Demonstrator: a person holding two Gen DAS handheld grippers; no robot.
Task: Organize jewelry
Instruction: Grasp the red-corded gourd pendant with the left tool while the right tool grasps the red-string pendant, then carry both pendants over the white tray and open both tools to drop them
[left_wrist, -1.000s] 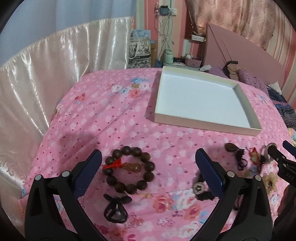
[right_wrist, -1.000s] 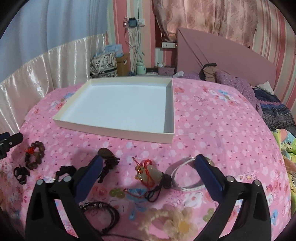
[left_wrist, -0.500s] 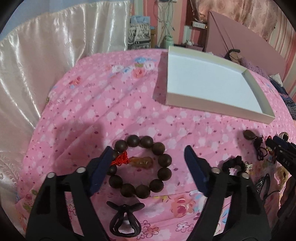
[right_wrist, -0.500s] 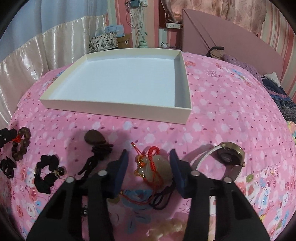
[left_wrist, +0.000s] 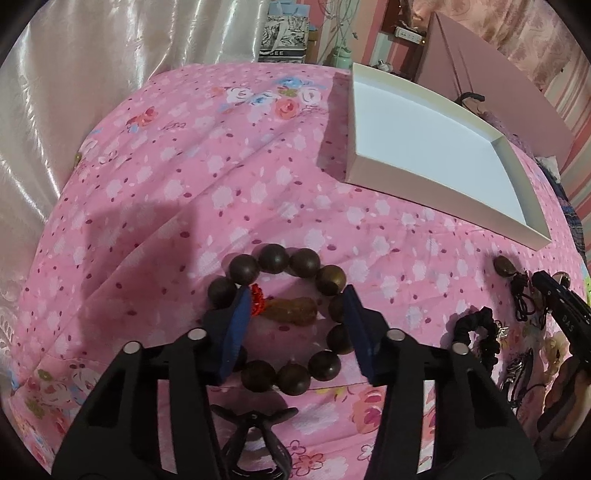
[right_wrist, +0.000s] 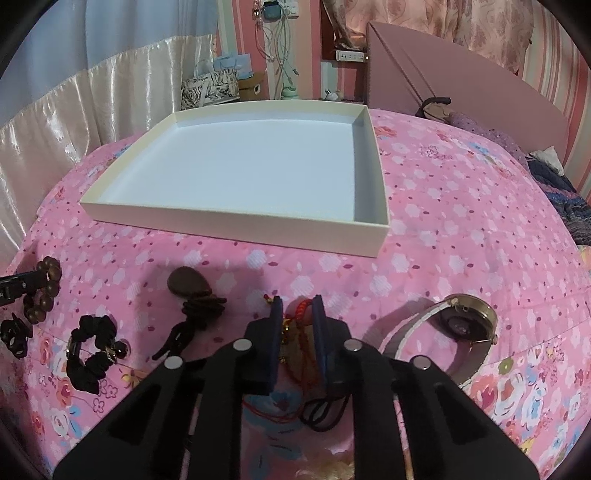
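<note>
A bracelet of dark wooden beads (left_wrist: 273, 258) with a red knot and an amber gourd charm lies on the pink floral bedspread. My left gripper (left_wrist: 295, 291) is lowered over it and its jaws are closing. The blue pads stand at the ring's left and right sides, and the ring is still round. In the right wrist view a pale stone pendant on red cord (right_wrist: 300, 325) sits between the pads of my right gripper (right_wrist: 297, 301). Those jaws are closing and the pads lie against its sides. A shallow white tray (right_wrist: 236, 225) (left_wrist: 443, 199) stands behind, with nothing in it.
Around the grippers lie a black hair clip (left_wrist: 255, 421), a black scrunchie (right_wrist: 90, 354), a dark brown teardrop pendant on cord (right_wrist: 188, 284) and a watch with a white strap (right_wrist: 465, 325). A satin curtain (left_wrist: 74, 92) hangs beyond the bed's left edge.
Both grippers sank toward the bedspread and their jaws narrowed. The left pair drew in around the bead bracelet. The right pair came together on the red-corded pendant.
</note>
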